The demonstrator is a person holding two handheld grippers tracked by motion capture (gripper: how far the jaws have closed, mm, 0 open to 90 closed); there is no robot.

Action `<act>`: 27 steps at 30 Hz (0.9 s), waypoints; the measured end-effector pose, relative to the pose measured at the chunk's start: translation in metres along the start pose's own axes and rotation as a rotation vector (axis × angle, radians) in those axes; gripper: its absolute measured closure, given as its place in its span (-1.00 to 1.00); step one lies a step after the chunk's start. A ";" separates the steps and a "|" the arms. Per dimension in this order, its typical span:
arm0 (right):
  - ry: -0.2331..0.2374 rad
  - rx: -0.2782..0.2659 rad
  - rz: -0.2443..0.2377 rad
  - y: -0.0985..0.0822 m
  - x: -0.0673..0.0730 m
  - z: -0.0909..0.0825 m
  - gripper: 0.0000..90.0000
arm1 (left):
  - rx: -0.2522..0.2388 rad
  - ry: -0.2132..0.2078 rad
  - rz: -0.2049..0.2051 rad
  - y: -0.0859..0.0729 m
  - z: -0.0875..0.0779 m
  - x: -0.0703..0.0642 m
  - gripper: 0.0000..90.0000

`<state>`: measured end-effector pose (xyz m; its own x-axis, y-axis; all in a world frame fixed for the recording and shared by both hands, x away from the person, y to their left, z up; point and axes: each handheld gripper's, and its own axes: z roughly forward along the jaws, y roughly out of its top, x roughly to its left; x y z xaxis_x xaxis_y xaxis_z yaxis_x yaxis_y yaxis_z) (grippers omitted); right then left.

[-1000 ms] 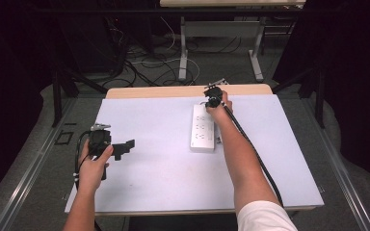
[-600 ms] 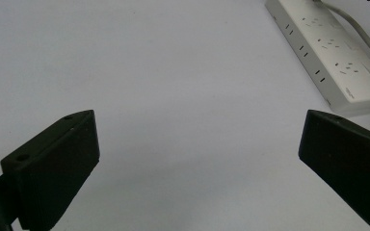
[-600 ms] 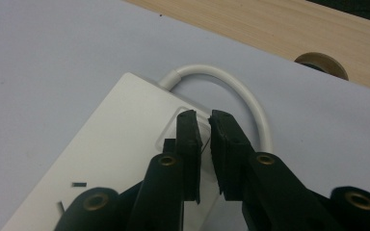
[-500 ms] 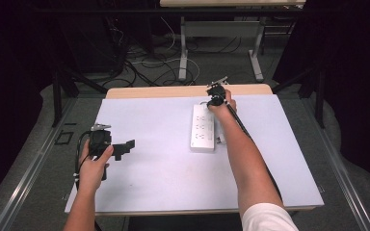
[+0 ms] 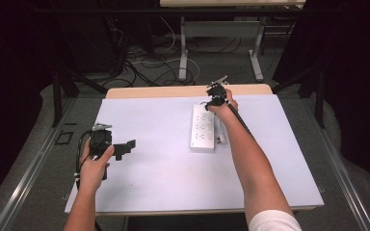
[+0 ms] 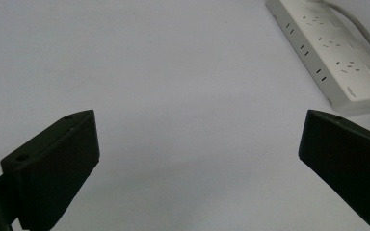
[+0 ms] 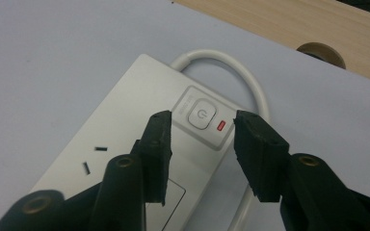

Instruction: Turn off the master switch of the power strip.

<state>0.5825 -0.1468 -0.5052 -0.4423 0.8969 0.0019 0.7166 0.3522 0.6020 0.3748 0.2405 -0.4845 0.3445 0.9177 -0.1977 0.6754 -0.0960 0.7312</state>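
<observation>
A white power strip (image 5: 203,129) lies lengthwise at the middle of the pale table mat (image 5: 164,168). My right gripper (image 5: 212,102) hovers over its far end. In the right gripper view the right gripper (image 7: 202,118) is open, its jaws on either side of the round power button (image 7: 201,114) with nothing between them. A small red indicator (image 7: 221,126) sits beside the button. My left gripper (image 5: 125,147) is held low near the mat's left edge, open and empty. In the left gripper view the left gripper (image 6: 197,139) has its jaws far apart, and the power strip (image 6: 332,62) lies at the upper right.
The strip's white cable (image 7: 250,82) loops off its far end. A bare wooden strip (image 5: 188,90) of the desk runs behind the mat, with a round cable hole (image 7: 320,53). Table legs and cables (image 5: 173,62) are on the floor beyond.
My right gripper has edged slightly toward the far end of the strip. The left gripper and the strip have stayed where they were.
</observation>
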 end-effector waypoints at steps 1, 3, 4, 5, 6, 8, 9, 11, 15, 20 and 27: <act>0.002 -0.005 -0.005 -0.001 0.000 -0.001 0.24 | 0.001 0.000 0.000 0.000 0.000 0.000 -0.98; 0.007 0.000 -0.002 -0.001 0.002 -0.003 0.20 | 0.002 0.004 0.000 0.000 -0.001 0.000 -0.98; -0.001 -0.002 0.006 -0.001 0.004 -0.004 0.17 | 0.000 0.003 0.001 0.000 -0.001 -0.001 -0.98; 0.009 -0.013 -0.009 -0.002 0.003 -0.005 0.13 | -0.003 0.001 0.002 0.000 -0.001 -0.001 -0.98; 0.014 -0.005 -0.001 -0.002 0.004 -0.006 0.13 | -0.003 0.001 0.003 0.001 -0.001 -0.001 -0.98; 0.016 0.004 -0.008 -0.002 0.004 -0.009 0.14 | -0.002 0.002 0.003 0.001 -0.002 -0.002 -0.98; 0.018 0.018 0.010 -0.002 0.006 -0.011 0.15 | 0.003 -0.001 0.003 0.002 -0.002 -0.001 -0.98; 0.031 0.011 0.011 -0.004 0.006 -0.016 0.15 | -0.004 0.000 0.002 0.002 -0.001 -0.002 -0.98; 0.049 0.023 0.010 -0.007 0.006 -0.021 0.16 | 0.002 0.000 0.010 0.003 0.000 -0.004 -0.98; 0.053 0.032 -0.006 -0.011 0.009 -0.032 0.11 | 0.007 -0.003 0.025 0.004 0.001 -0.008 -0.98; 0.083 0.037 0.004 -0.016 0.014 -0.049 -0.07 | 0.003 0.001 0.033 0.005 0.000 -0.010 -0.98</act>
<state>0.5387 -0.1533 -0.4761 -0.4814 0.8736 0.0713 0.7372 0.3596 0.5720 0.3745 0.2304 -0.4793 0.3657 0.9146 -0.1727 0.6656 -0.1273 0.7353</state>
